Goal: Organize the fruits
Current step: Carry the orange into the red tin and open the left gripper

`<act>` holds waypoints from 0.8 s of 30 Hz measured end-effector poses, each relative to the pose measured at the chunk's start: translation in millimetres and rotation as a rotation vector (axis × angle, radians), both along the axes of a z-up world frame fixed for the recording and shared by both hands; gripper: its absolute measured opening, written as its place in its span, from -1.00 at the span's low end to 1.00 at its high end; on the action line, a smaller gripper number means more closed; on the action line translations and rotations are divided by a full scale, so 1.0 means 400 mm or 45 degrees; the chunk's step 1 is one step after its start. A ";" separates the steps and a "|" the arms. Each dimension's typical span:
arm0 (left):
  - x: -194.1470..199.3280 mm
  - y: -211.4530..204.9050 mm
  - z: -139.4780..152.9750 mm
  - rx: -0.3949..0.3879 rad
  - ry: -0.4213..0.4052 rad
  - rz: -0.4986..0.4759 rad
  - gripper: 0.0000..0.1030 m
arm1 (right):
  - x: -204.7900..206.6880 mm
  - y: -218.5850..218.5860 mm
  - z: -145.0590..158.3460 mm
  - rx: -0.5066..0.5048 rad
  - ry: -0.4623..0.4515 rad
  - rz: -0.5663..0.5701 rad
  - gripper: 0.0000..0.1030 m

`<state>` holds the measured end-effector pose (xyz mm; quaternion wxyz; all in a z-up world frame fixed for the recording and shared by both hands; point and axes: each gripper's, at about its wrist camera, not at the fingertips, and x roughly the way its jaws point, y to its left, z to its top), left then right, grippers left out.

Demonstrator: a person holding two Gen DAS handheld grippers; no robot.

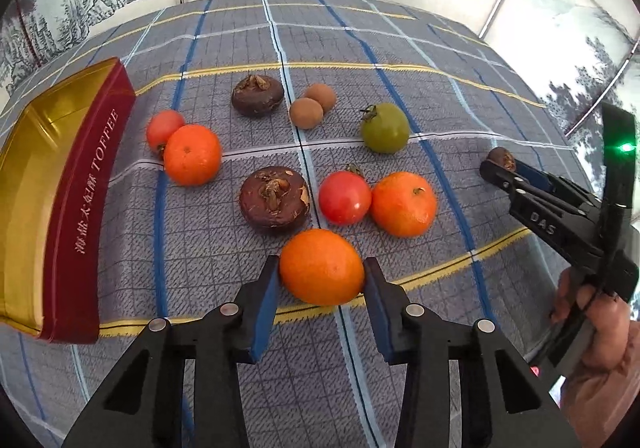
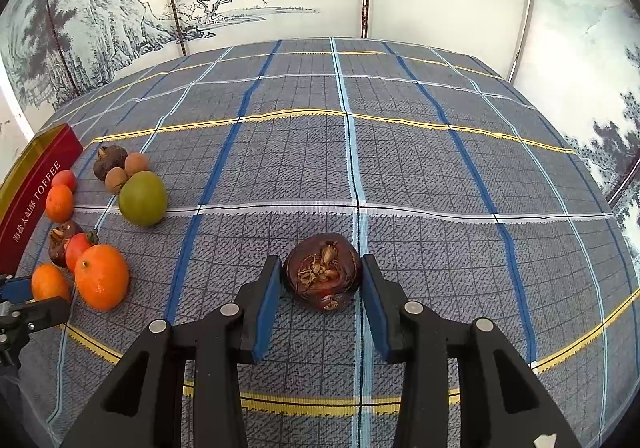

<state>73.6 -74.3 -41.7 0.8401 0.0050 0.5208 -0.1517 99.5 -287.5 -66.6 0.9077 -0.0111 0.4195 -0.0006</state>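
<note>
Each gripper (image 1: 322,280) has two black arms with flat blue pads (image 1: 267,312) and round silver screws (image 1: 229,309). The right gripper (image 1: 505,163) shows white letters (DAS), a green light (image 1: 626,147) and a black cable (image 1: 576,312).

Plaid-clothed table (image 2: 400,167) w/ scattered fruit (image 1: 384,127) (oranges, tomatoes), toffee tin (image 1: 86,207) at left.
</note>
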 end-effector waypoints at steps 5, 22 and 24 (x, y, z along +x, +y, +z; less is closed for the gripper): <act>-0.011 0.033 0.055 -0.020 -0.045 0.010 -0.19 | 0.000 0.000 0.001 -0.001 0.000 0.000 -0.26; 0.081 0.444 0.124 0.198 -0.147 0.415 -0.19 | 0.000 -0.001 -0.001 -0.007 0.000 0.001 -0.26; 0.086 0.482 0.104 0.220 -0.121 0.442 -0.19 | 0.000 -0.001 -0.001 -0.008 0.000 0.001 -0.26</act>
